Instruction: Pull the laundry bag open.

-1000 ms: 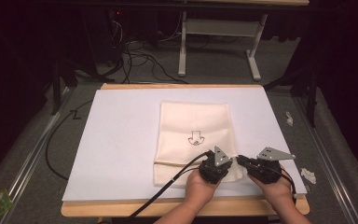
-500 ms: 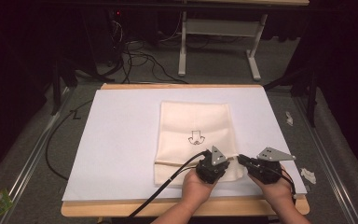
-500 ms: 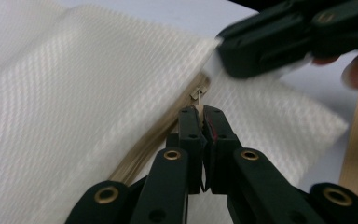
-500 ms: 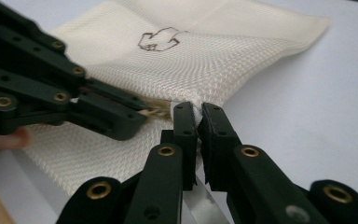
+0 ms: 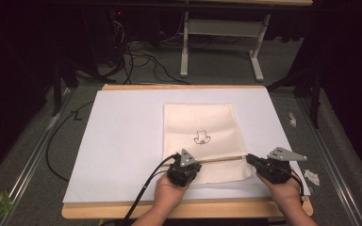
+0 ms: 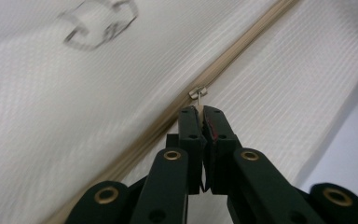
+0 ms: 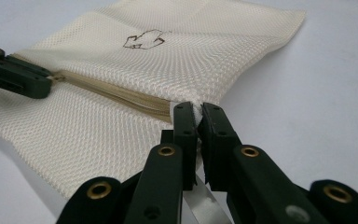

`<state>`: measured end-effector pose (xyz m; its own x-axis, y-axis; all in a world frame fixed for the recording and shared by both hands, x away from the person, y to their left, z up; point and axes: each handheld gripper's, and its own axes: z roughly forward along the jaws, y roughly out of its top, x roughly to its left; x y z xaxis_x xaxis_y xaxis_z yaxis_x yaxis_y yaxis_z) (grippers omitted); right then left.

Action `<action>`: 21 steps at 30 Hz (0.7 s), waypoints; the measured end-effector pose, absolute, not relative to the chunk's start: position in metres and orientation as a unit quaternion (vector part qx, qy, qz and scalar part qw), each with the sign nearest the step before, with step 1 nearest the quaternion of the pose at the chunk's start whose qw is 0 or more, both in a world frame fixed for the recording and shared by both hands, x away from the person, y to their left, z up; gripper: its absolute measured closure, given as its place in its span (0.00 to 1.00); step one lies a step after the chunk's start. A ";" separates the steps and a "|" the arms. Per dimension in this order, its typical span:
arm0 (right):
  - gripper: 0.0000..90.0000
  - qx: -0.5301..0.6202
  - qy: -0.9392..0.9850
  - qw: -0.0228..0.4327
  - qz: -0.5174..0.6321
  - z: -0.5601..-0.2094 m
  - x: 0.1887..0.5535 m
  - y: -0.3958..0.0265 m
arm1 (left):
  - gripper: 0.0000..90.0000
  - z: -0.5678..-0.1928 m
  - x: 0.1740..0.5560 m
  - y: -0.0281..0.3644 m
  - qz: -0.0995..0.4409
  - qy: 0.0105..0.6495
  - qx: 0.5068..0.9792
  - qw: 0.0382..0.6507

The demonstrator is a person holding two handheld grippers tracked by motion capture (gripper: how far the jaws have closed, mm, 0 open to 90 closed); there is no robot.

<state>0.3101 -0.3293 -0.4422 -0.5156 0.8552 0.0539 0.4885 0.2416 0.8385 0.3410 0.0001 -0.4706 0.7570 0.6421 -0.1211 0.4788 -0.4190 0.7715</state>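
Mesh bag: a cream mesh zipper bag (image 5: pixel 200 141) lay flat near the front middle of the white sheet (image 5: pixel 122 141), with a small black line drawing (image 5: pixel 201 138) printed on its upper face.
Zipper: a beige zipper (image 7: pixel 116 95) ran across the bag close to its near edge, from one gripper to the other.
Handling: it looked light, limp and loosely woven; I judged it would wrinkle and drag along the sheet unless one end was pinned.
Where to hold: the small metal zipper pull (image 6: pixel 197 93) for sliding, and the bag's corner at the zipper's end for anchoring.
Left gripper: the left gripper (image 6: pixel 199 110) had its jaws pressed together on the tab of the zipper pull.
Right gripper: the right gripper (image 7: pixel 196 110) had its jaws pinched tight on the mesh corner at the zipper's right end.
Edges: the bag's near edge lay not far from the front of the sheet and the wooden table edge (image 5: pixel 188 209); the person's hands sat there.
Open room: bare sheet spread wide to the left of the bag and beyond it, less to the right, so travel along the zipper line looked unobstructed.
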 end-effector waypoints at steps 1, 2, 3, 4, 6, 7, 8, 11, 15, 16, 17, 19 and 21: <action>0.96 0.443 0.758 0.214 0.428 -0.442 0.310 -0.329 | 0.97 -0.471 0.341 0.000 0.097 0.335 0.837 0.422; 0.96 0.449 0.756 0.214 0.427 -0.442 0.310 -0.331 | 0.97 -0.471 0.341 0.015 0.097 0.345 0.835 0.417; 0.96 0.450 0.755 0.214 0.427 -0.443 0.310 -0.331 | 0.97 -0.470 0.341 0.023 0.099 0.348 0.835 0.414; 0.96 0.450 0.755 0.214 0.427 -0.443 0.310 -0.331 | 0.97 -0.470 0.341 0.023 0.099 0.348 0.835 0.414; 0.96 0.451 0.754 0.216 0.426 -0.443 0.310 -0.333 | 0.97 -0.468 0.341 0.036 0.108 0.349 0.837 0.408; 0.96 0.452 0.753 0.217 0.426 -0.443 0.310 -0.334 | 0.97 -0.468 0.341 0.042 0.108 0.352 0.836 0.406; 0.96 0.456 0.751 0.216 0.426 -0.443 0.311 -0.335 | 0.97 -0.468 0.340 0.054 0.107 0.361 0.834 0.403; 0.96 0.459 0.750 0.219 0.423 -0.442 0.312 -0.338 | 0.97 -0.470 0.339 0.073 0.109 0.370 0.834 0.395; 0.96 0.469 0.744 0.219 0.423 -0.443 0.313 -0.344 | 0.97 -0.473 0.340 0.096 0.101 0.388 0.824 0.400; 0.96 0.468 0.745 0.216 0.423 -0.443 0.313 -0.347 | 0.97 -0.474 0.340 0.101 0.092 0.399 0.815 0.410; 0.96 0.468 0.745 0.216 0.423 -0.443 0.313 -0.347 | 0.97 -0.474 0.340 0.101 0.092 0.399 0.815 0.410; 0.96 0.466 0.747 0.218 0.422 -0.444 0.312 -0.345 | 0.97 -0.474 0.341 0.103 0.093 0.397 0.815 0.411; 0.96 0.468 0.745 0.213 0.425 -0.444 0.312 -0.344 | 0.97 -0.474 0.342 0.106 0.091 0.397 0.814 0.414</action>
<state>0.3122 -0.3443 -0.4442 -0.4709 0.8786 0.0794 0.5161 0.2014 0.8325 0.3420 0.1060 -0.4743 0.6688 0.7213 -0.1801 0.5702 -0.3423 0.7468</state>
